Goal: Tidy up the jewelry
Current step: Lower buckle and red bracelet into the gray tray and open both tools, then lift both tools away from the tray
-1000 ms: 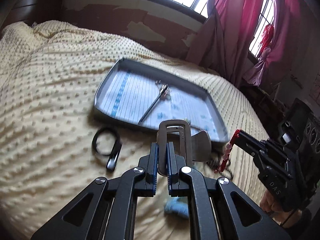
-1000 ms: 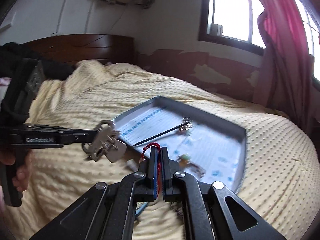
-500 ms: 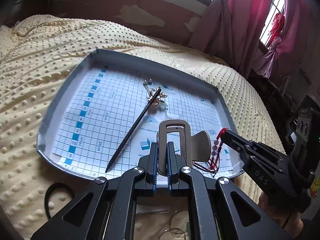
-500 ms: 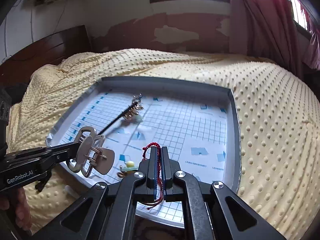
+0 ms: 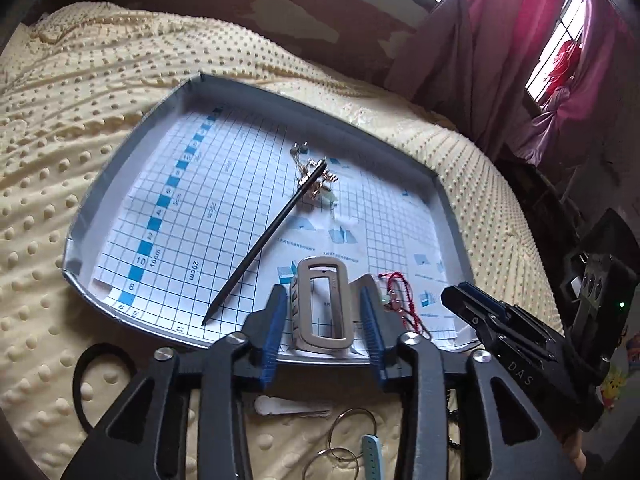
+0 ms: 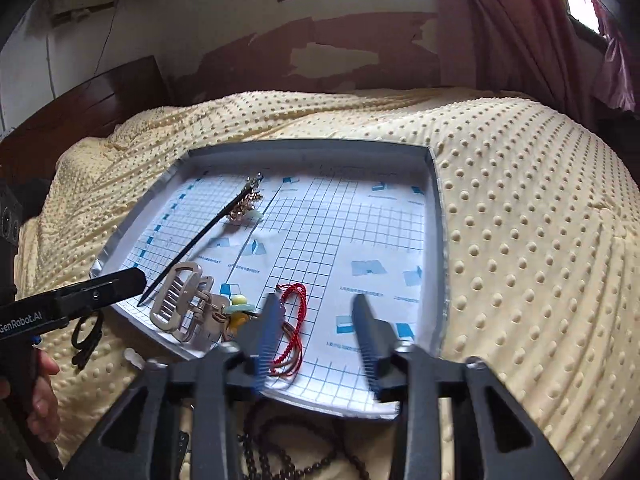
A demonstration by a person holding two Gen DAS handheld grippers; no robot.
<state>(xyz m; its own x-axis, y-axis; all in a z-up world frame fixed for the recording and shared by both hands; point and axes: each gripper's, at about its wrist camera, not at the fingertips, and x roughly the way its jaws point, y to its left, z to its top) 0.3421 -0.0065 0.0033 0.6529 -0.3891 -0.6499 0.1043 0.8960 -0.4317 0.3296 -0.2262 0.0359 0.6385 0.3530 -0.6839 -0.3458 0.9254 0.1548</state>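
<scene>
Hovering with jaws spread at the near edge of the grid-lined tray (image 6: 438,216) on the bed, the left hand-held gripper (image 5: 324,312) and right hand-held gripper (image 6: 316,332) leave the hair claw (image 6: 182,302) and red cord bracelet (image 6: 294,330) lying inside, apparently collected there with the hair stick (image 5: 266,242).

Soft cloth everywhere: the yellow bedspread (image 6: 520,200) is matt fleece, bumpy with raised dots. On it, the tray (image 5: 132,152) has a smooth grey rim with a dull sheen, lined with flat printed grid paper (image 6: 360,232). At the tray's 6 o'clock, a beige hair claw (image 5: 322,304) looks like smooth matt plastic, its spring metal. Just at its 3 o'clock, a red cord bracelet (image 6: 292,320), braided and textured. Towards 12 o'clock, a glossy black hair stick (image 5: 272,236) with glittering gold-toned metal ornament. Magenta curtain (image 5: 520,40), satiny. Headboard (image 6: 100,100), dark polished wood.
</scene>
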